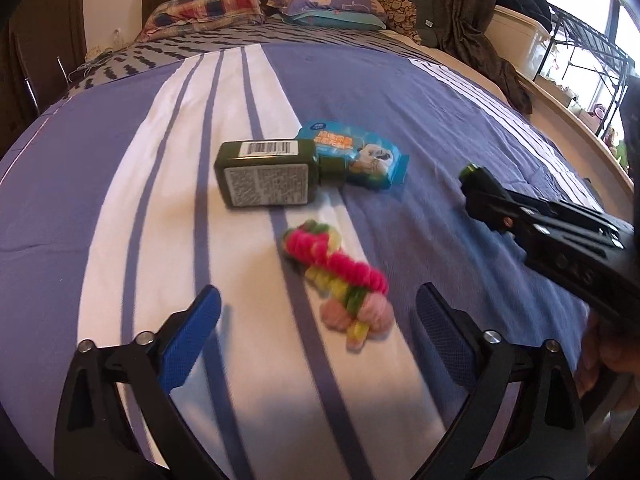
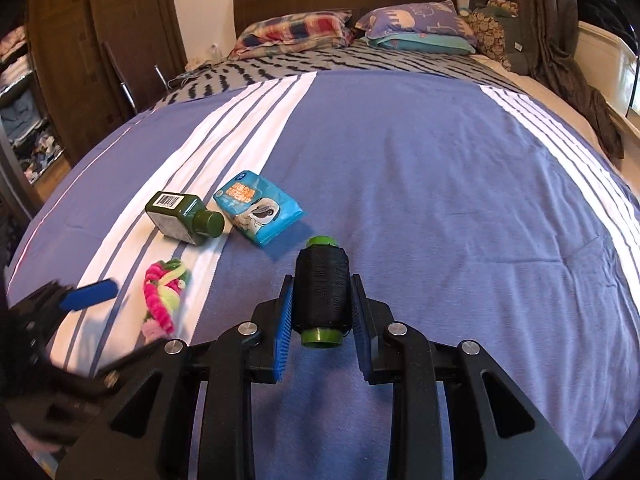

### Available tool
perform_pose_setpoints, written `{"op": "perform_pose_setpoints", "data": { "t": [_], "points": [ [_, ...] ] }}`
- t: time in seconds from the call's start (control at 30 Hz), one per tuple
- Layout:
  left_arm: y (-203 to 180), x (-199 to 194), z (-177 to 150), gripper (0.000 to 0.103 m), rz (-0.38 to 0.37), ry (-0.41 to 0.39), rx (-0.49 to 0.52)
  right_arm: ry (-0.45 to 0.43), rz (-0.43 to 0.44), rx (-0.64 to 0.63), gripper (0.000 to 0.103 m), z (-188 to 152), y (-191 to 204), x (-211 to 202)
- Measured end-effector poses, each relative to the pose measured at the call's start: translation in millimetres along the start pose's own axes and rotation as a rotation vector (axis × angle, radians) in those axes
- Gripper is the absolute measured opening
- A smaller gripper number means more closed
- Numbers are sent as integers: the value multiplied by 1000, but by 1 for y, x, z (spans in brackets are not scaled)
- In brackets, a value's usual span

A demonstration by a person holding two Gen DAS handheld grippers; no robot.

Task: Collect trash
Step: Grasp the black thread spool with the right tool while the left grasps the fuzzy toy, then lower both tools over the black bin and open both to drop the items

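My right gripper (image 2: 322, 304) is pinching a spool of black thread (image 2: 322, 286) with green ends. The blue pads press on both sides of it, and the spool points straight ahead along the fingers. It looks lifted a little above the bed (image 2: 440, 184), but I cannot tell for sure.

My left gripper (image 1: 318, 312) has its fingers spread wide and holds nothing. Right between them, just ahead, lies a fuzzy pink, yellow and green toy (image 1: 340, 280). It sits on the white stripe of the bed cover, near the foot edge of the bed. Its long way runs slanted, from close on the right to farther on the left. So the toy lies across the gap at a slant, not straight along it. I think I should turn my left gripper a bit, so the fingers close across its thin middle. The left gripper is much nearer to it than the right one.

Farther up the same stripe lies a dark green bottle (image 1: 266, 174) on its side, cap pointing right. Its cap touches or covers the edge of a blue packet (image 1: 360, 154) with a cartoon picture. Both are still to collect.
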State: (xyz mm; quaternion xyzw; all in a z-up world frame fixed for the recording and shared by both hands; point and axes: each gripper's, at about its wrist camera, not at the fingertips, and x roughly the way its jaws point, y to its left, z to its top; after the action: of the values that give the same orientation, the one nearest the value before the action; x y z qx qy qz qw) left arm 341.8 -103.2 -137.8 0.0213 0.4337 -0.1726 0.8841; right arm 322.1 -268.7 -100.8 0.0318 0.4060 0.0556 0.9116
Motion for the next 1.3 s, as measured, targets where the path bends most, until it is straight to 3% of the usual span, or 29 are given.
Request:
{"op": "perform_pose_setpoints", "data": {
  "t": [0.03,0.1,0.13,0.17,0.27,0.83,1.3],
  "points": [
    [0,4,3,76,-5,8,-5,-4,-1,-3,28,0,0,0],
    [-1,10,6,52,8,25,-14,-9,1,-8,28,-2,-1,-3],
    [-1,11,6,48,15,25,-14,-9,6,-11,28,-3,0,-4],
    [0,9,6,34,5,25,-14,-12,8,-17,28,-5,0,-8],
    [-1,0,2,24,-4,26,-9,-25,-3,-35,28,-10,4,-18],
    [-36,-156,-64,22,-28,-137,72,-156,-54,-84,28,-76,28,-160],
    [-54,-233,-154,22,-33,-196,90,-225,-22,-104,28,-148,58,-245]
  ]
}}
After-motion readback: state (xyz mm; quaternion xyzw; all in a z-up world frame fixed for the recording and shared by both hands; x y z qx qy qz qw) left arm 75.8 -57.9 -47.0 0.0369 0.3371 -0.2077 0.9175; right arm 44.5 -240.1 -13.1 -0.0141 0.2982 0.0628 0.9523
